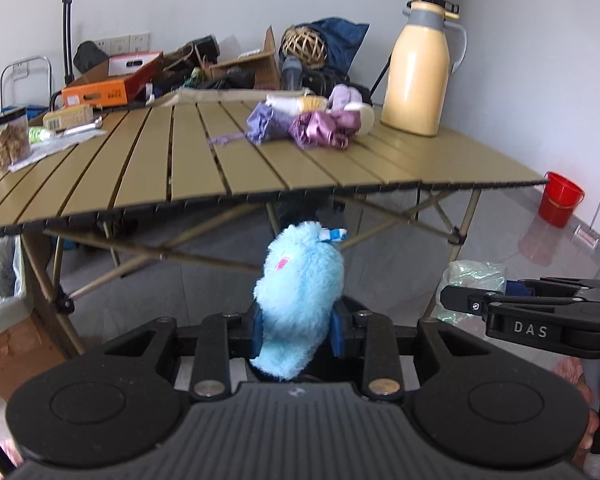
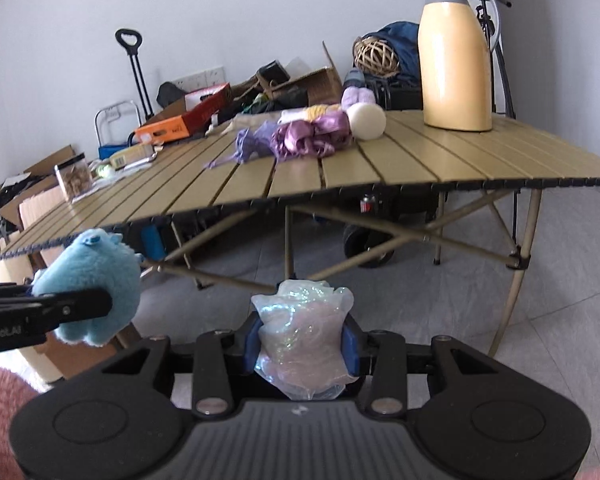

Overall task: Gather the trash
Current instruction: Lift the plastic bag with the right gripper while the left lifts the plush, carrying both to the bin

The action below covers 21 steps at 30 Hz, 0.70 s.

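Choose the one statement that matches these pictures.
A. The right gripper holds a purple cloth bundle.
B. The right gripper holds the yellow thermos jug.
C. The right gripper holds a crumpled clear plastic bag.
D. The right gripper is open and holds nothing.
C: in the right wrist view, the right gripper has its blue pads pressed on either side of the crumpled clear plastic bag, held out in front of the folding table.

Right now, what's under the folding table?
Under the folding table I see crossed metal braces, a black wheel and a blue object near the left. What the wheel belongs to is hidden in shadow beneath the tabletop.
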Tool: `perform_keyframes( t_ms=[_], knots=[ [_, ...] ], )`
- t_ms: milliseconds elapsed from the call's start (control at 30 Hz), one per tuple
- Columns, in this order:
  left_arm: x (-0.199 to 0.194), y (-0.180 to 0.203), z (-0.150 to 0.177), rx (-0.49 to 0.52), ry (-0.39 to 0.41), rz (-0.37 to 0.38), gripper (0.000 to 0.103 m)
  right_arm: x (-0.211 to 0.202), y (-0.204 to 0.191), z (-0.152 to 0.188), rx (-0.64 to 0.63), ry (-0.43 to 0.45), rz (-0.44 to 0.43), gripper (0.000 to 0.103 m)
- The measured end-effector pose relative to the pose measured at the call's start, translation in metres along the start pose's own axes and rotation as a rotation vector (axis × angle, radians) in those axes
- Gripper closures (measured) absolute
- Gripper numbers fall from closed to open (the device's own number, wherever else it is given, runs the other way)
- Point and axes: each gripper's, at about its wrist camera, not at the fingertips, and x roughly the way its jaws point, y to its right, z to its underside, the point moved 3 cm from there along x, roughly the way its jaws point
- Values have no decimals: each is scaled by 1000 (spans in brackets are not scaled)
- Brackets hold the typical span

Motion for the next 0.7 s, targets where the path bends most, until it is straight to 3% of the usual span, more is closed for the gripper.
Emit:
perform_keyframes(
  t_ms=[300,700],
  knots=[
    [6,4,18,0,-104,-30,73,0,-6,22,10,-80,-19,64],
    [46,-6,38,-34,-279,-84,72,24,-14,40,-21,-187,-15,64]
  ],
)
